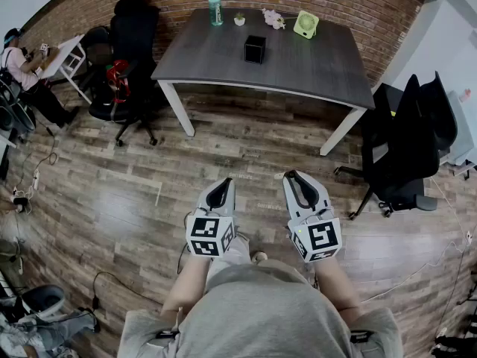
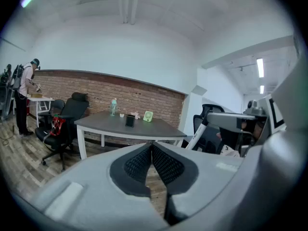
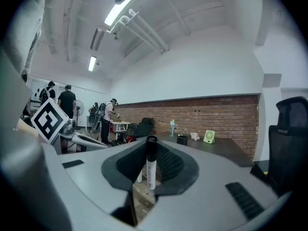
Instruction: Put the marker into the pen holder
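Note:
In the right gripper view, a white marker (image 3: 151,163) with a black cap stands upright between the pads of my right gripper (image 3: 149,150), which is shut on it. My left gripper (image 2: 152,146) is shut, its pads meeting at the tips with nothing between them. In the head view both grippers, left (image 1: 218,195) and right (image 1: 294,181), are held side by side above the wooden floor, close to the body. The black pen holder (image 1: 255,49) stands far ahead on the grey table (image 1: 320,69), and it also shows as a small black pen holder (image 2: 130,121) (image 3: 182,139) in both gripper views.
On the table stand a green bottle (image 1: 215,7), a small plant (image 1: 239,19), and a green fan (image 1: 305,24). Black office chairs sit left (image 1: 127,58) and right (image 1: 410,140) of it. A person (image 1: 22,66) stands at a white desk far left. Cables (image 1: 30,185) lie on the floor.

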